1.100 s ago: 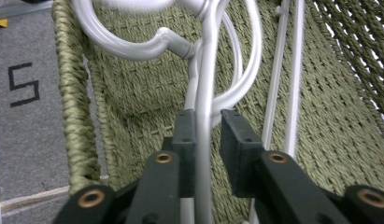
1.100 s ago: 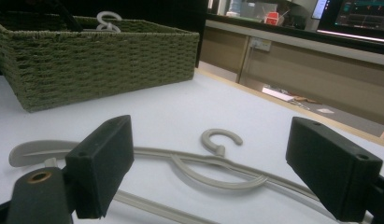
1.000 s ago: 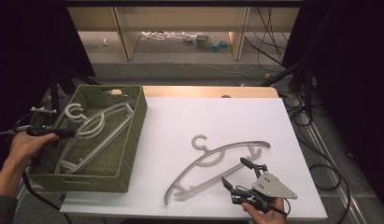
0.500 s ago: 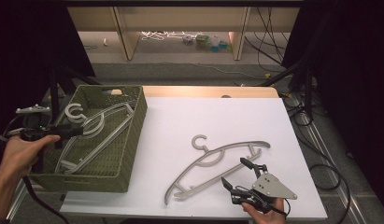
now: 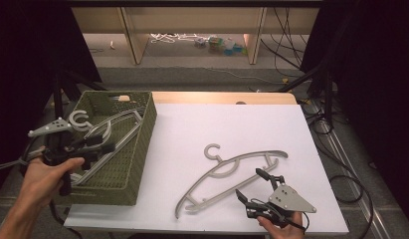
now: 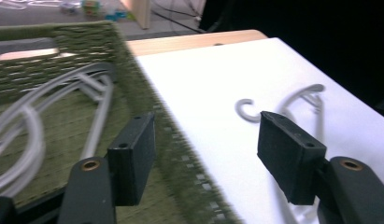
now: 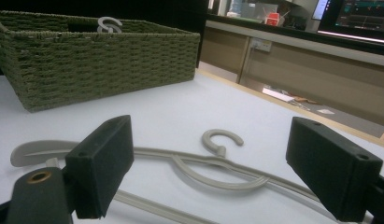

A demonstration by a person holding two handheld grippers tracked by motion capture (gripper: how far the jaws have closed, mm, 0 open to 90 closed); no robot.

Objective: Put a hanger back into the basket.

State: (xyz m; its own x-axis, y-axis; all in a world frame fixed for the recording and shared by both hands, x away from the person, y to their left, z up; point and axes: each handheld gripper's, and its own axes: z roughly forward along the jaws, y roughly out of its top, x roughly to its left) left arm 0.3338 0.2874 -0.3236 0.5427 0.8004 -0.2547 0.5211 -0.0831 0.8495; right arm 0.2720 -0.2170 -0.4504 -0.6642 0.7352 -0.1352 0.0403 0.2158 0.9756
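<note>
The grey hanger (image 5: 231, 172) is lying flat on the white table (image 5: 192, 129), right of the green basket (image 5: 137, 149), appearing light, rigid and slick; the wide-open, empty right gripper (image 5: 256, 191) is best closing across its slim shoulder bar.

White table top (image 5: 232, 124), wooden shelving behind (image 5: 192, 47), cables on floor (image 5: 291, 64), monitor on counter (image 7: 353, 18)

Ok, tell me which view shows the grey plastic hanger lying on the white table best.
The high view: the grey plastic hanger lies there whole, hook to bottom bar. The right gripper view shows its hook and shoulders close, cut by the tool's jaws. The left gripper view catches its hook and one arm, blurred.
</note>
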